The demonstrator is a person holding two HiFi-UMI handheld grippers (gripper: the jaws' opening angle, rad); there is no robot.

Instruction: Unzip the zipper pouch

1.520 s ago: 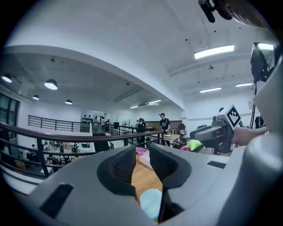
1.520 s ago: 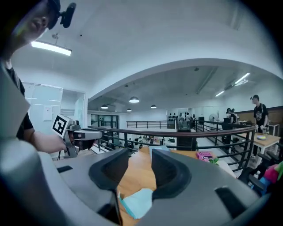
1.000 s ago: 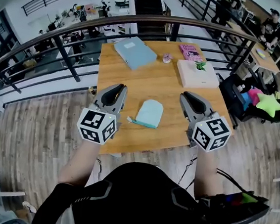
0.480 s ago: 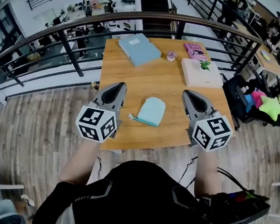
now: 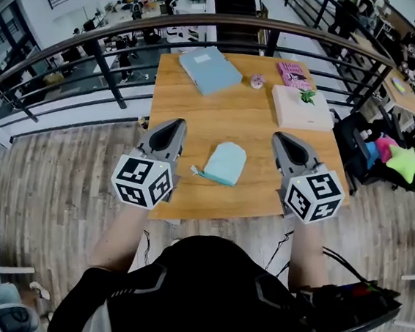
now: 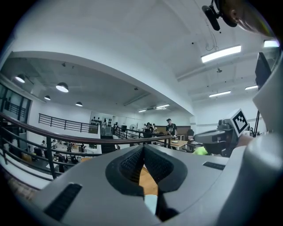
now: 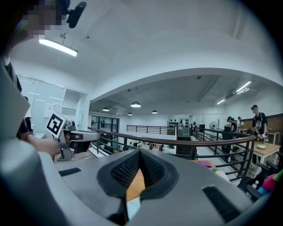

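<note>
A light teal zipper pouch [image 5: 225, 163] lies flat on the wooden table [image 5: 220, 119], near its front edge, with the zipper pull [image 5: 193, 172] poking out at its lower left. My left gripper [image 5: 176, 124] hovers to the left of the pouch and my right gripper [image 5: 277, 137] to its right, neither touching it. Both point level across the table. In the left gripper view the left gripper [image 6: 143, 148] has its ribbed pads together with nothing between them. The right gripper [image 7: 139, 152] looks the same in its own view.
At the table's far end lie a blue folder [image 5: 209, 69], a pink book [image 5: 293, 73], a small pink object [image 5: 257, 80] and a white box [image 5: 300, 111] with a little plant. A dark railing [image 5: 207, 27] runs behind the table. People stand far back.
Both grippers stay beside the pouch in about the same places. The head view has shifted slightly, and the pouch has not moved on the table.
</note>
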